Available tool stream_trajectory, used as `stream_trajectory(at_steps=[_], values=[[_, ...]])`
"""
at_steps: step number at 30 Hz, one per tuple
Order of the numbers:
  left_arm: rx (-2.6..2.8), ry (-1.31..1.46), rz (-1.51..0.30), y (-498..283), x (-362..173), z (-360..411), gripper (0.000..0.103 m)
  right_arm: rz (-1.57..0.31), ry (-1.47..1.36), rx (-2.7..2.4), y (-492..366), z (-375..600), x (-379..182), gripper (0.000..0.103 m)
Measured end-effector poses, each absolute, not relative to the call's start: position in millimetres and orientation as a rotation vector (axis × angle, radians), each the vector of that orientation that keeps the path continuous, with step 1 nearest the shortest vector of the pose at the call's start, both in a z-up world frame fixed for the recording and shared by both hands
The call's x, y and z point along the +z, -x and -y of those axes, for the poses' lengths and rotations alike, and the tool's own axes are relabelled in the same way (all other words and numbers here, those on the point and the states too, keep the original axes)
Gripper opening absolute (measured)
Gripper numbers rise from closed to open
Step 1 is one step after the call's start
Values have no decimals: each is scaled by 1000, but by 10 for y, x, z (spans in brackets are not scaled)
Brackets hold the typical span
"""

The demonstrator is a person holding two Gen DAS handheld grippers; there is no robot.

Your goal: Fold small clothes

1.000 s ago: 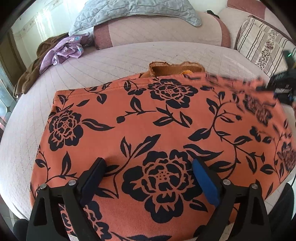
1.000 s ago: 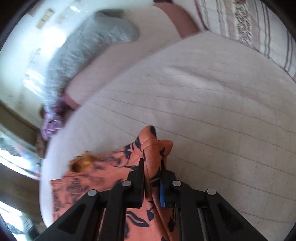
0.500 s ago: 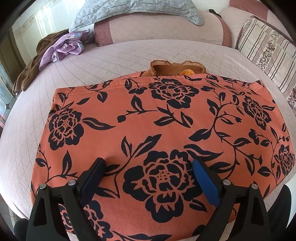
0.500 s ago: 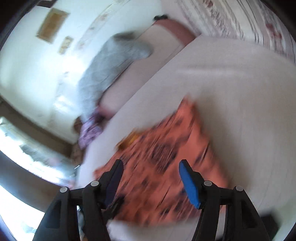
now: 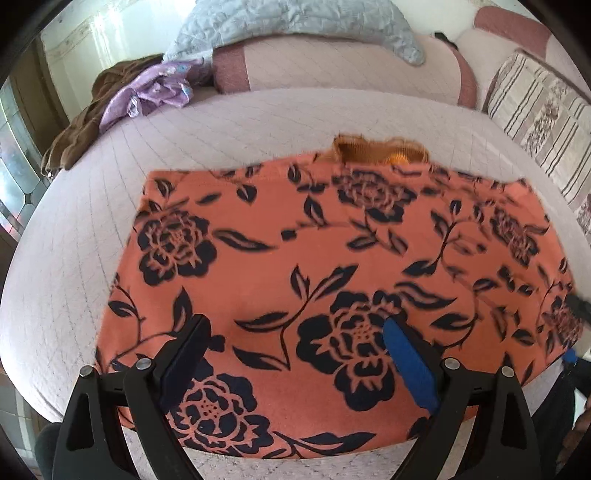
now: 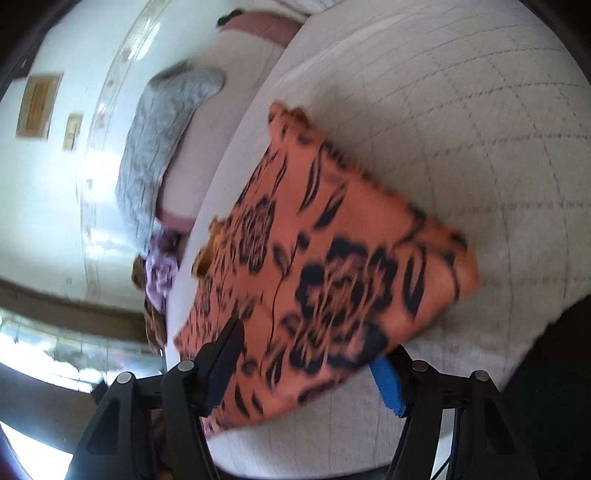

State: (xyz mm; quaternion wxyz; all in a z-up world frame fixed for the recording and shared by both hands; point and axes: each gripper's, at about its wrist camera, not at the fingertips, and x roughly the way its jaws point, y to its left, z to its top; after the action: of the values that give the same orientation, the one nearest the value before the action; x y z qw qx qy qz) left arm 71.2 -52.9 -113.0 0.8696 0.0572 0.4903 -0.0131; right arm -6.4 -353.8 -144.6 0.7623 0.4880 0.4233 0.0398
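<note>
Both your hand-held grippers, left (image 5: 295, 354) and right (image 6: 310, 362), stand wide apart, gripping nothing. The cloth (image 5: 332, 266) lies flat at the bed's (image 5: 221, 122) near edge. Pinch only its top layer and the fold skews; drag it and it slides off.

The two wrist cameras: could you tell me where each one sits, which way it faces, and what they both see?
Left wrist: on the left gripper, angled down over the orange floral garment toward the pillows; its open fingers show, plus the right gripper at the frame's right edge.
Right wrist: on the right gripper, rolled sideways, looking across the bed; open fingers show.
Shared: the garment, the bed, the grey quilt.
</note>
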Motion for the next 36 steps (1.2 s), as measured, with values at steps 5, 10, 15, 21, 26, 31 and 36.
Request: stream_trajectory(at_steps=[5,10,15,21,26,31,36], values=[[-34,-140,-1012,-697,-1122,561,95,-912,-1052,32,66,3618,-1384,55],[-48,-176,-1000,-706,-1167,636,95,-911,-1054,14,-41,3606,-1413,53],[-58,-150,-1007,-706,-1228,625,97,-895,-1026,-30,-111,3600,-1412,54],[-88,-58,-993,-689,-1019,404,95,-951,-823,-56,-444,3430,-1161,16],[-32,145,-826,-634,-450,-270,95,-809,-516,78,-552,2702,-186,15],[153,292,-719,-531,-214,-1219,95,-726,-246,284,-487,1481,267,16],[244,453,-768,-484,-480,-1877,95,-1020,-33,448,-680,330,-724,15]])
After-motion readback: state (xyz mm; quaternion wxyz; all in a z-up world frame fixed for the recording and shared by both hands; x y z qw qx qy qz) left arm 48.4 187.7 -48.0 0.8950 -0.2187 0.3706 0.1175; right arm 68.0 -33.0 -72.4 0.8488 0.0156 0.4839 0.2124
